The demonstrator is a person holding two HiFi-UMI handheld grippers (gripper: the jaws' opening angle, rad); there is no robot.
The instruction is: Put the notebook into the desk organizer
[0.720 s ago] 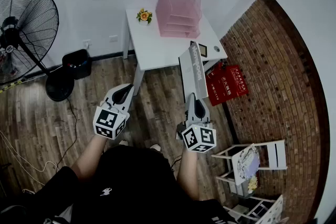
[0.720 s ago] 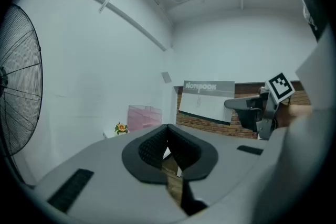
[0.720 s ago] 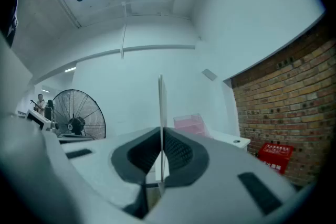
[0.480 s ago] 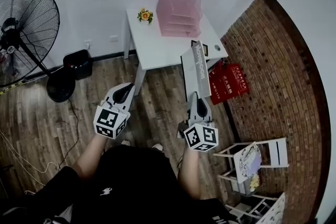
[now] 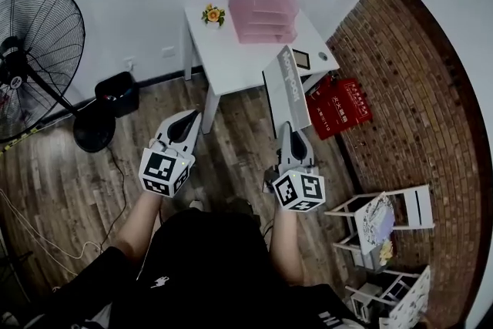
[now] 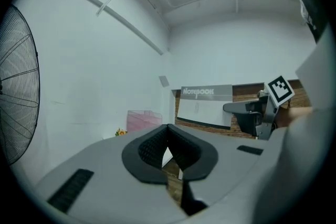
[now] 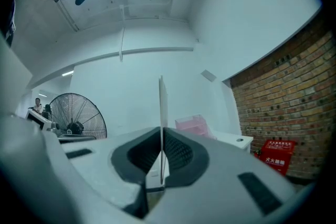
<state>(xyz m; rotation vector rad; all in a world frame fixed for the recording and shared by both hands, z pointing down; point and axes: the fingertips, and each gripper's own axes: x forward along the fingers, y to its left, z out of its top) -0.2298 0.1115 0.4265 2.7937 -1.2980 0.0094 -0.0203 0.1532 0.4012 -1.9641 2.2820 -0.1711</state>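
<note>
**Notebook held upright, short of the white table**

- Left gripper [image 5: 188, 116]: jaws together, nothing between them; over the wooden floor [image 5: 69, 181].
- Right gripper [image 5: 285, 128]: jaws clamped on the lower edge of the grey notebook [image 5: 288, 88], which stands on edge and overlaps the table's near right corner in the head view.
- White table [image 5: 231, 67]: pink desk organizer [image 5: 264, 5] at the back by the wall, flower ornament [image 5: 211, 14] to its left.
- Standing fan [image 5: 35, 50]: far left.

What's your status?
Right gripper shut on notebook, short of the table. Left gripper shut, empty. Organizer ahead, nothing seen blocking it.
</note>
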